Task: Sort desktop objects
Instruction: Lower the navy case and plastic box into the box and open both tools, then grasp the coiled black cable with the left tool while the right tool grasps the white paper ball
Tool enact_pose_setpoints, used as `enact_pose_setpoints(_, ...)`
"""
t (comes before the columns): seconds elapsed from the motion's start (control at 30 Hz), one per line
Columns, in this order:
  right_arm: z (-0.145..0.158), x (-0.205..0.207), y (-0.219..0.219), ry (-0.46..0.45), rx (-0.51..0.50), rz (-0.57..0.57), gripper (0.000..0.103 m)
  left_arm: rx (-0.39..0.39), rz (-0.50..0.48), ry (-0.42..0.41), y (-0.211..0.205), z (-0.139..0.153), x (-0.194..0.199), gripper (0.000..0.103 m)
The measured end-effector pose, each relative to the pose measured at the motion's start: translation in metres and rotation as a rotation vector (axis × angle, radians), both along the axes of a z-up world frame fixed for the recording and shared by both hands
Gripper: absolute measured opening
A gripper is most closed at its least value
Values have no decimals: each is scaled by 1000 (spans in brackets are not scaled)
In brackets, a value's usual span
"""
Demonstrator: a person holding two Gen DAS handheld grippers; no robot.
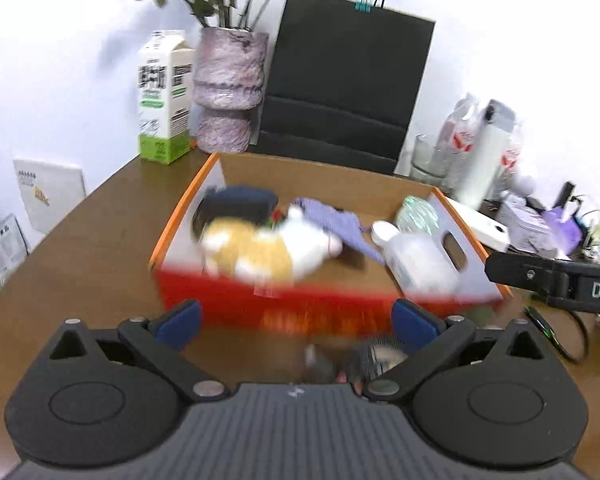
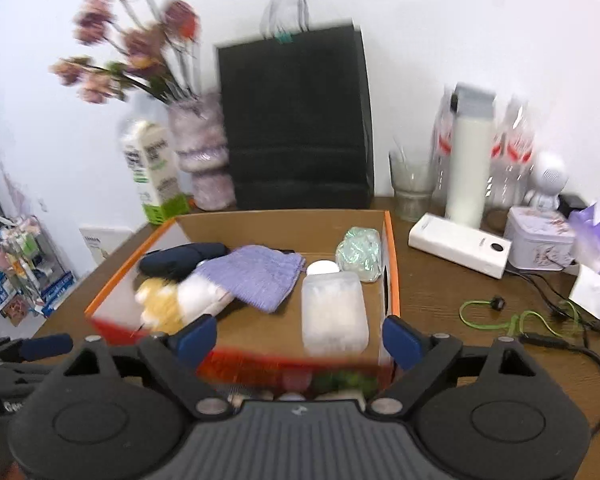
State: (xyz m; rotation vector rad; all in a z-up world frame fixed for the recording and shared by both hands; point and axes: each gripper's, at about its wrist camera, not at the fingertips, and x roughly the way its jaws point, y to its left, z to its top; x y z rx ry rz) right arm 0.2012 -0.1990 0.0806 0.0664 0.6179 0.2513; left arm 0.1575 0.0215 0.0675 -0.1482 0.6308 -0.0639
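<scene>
In the centre of both views we see the box (image 2: 392, 264) on the desk (image 2: 440, 292), already holding a plush toy (image 2: 172, 300), purple cloth (image 2: 256, 276), plastic jar (image 2: 334, 312), dark pouch (image 2: 180, 260) and wrapped ball (image 2: 358, 254). Both the left hand-held gripper (image 1: 296, 320) and right hand-held gripper (image 2: 298, 338) stand wide and empty. We judge sorting well advanced; blurred small items (image 1: 364, 360) at lower centre remain outside.

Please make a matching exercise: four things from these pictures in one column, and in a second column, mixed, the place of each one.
Things:
1. purple cloth
2. milk carton
3. power bank
4. black bag

Places:
A. on the table, right of the box
B. behind the box, against the wall
C. inside the box
D. left of the vase

Pairs: 1-C, 2-D, 3-A, 4-B
</scene>
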Motion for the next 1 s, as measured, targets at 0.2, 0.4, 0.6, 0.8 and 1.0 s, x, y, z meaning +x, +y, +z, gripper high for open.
enact_pose_setpoints(0.2, -52, -87, -13, -48, 76, 4, 91, 58, -74, -54, 4, -47, -78, 103)
enact_pose_setpoints(0.4, -88, -136, -15, -15, 74, -8, 91, 9, -83, -78, 12, -62, -106, 103)
enact_pose_setpoints(0.6, -103, -157, -28, -31, 149, -28, 92, 69, -110, -17, -2, -75, -101, 103)
enact_pose_setpoints(0.8, -105, -156, -30, -47, 167, -33, 92, 98, -116, -13, -8, -78, -103, 103)
enact_pose_setpoints(1.0, -107, -155, -28, -32, 164, -35, 91, 76, -100, -5, -3, -78, -102, 103)
